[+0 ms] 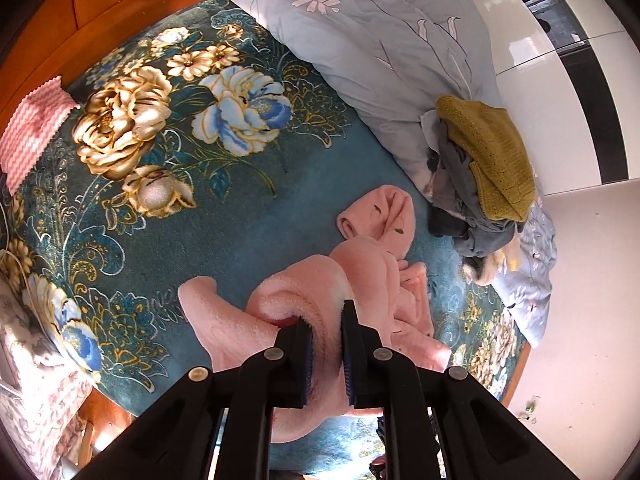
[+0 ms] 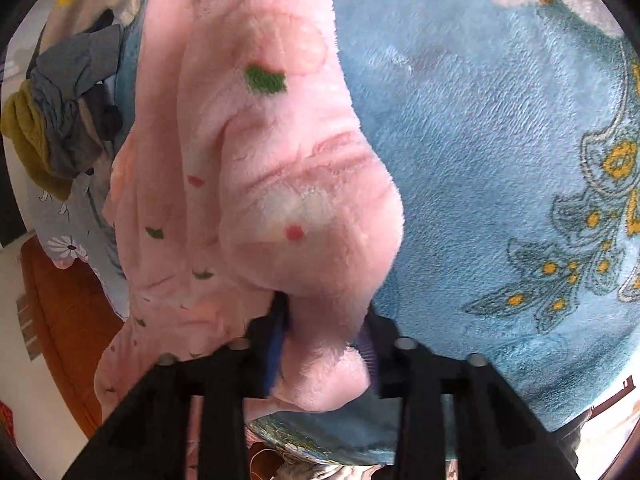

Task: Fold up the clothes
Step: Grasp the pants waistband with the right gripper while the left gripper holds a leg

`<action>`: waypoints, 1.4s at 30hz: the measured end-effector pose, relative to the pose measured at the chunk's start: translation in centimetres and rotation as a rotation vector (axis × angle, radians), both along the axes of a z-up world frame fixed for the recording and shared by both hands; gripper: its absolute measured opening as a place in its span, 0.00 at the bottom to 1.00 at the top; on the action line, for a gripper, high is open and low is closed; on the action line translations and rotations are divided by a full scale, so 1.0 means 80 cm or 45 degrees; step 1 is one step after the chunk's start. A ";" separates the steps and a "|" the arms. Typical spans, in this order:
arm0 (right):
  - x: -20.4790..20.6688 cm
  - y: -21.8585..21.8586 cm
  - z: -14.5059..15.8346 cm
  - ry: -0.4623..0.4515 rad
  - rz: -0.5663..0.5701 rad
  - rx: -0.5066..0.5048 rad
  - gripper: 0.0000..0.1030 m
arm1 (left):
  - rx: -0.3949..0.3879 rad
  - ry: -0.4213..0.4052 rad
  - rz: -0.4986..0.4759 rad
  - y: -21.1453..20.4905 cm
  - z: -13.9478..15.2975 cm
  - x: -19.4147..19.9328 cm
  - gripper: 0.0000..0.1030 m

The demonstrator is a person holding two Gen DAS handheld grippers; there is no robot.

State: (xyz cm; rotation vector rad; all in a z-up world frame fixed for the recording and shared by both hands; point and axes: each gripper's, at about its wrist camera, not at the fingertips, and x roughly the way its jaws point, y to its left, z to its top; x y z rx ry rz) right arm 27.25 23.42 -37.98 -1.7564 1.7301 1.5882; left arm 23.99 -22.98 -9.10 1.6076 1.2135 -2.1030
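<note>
Pink fleece garment (image 1: 360,280) | left gripper (image 1: 324,320) jaws pinching it | right gripper (image 2: 324,312) jaws pinching it

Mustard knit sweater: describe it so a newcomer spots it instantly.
Start at the teal floral blanket covering the bed, then follow the pale blue flowered duvet to its lower end. The mustard knit sweater tops the clothes pile there, the only yellow, chunky-knit piece over grey garments.

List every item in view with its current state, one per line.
Pink fleece garment: crumpled on the blanket, pinched by both grippers.
Left gripper: shut on the fleece.
Right gripper: shut on a fleece fold.
Clothes pile: unfolded, mustard knit on top.
Blue quilt: bunched.
</note>
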 end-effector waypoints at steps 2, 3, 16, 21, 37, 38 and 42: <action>-0.006 0.011 0.009 0.003 0.014 0.012 0.15 | 0.022 0.020 -0.007 0.012 0.004 -0.004 0.13; -0.008 0.018 0.018 0.024 0.018 0.031 0.15 | 0.041 0.031 -0.014 0.020 0.005 -0.007 0.13; 0.008 0.311 0.243 0.325 -0.078 0.662 0.12 | 0.397 -0.086 -0.292 0.208 -0.060 -0.056 0.18; 0.014 0.403 0.292 0.263 -0.079 0.886 0.12 | 0.461 -0.243 -0.327 0.263 -0.113 -0.058 0.23; -0.050 0.457 0.212 -0.005 0.143 0.917 0.12 | 0.253 -0.230 -0.313 0.314 -0.165 -0.027 0.53; -0.056 0.458 0.210 -0.013 0.162 0.927 0.12 | 0.241 -0.239 -0.364 0.331 -0.172 -0.029 0.53; -0.065 0.448 0.200 -0.036 0.227 0.933 0.12 | 0.269 -0.327 -0.586 0.407 -0.212 -0.029 0.55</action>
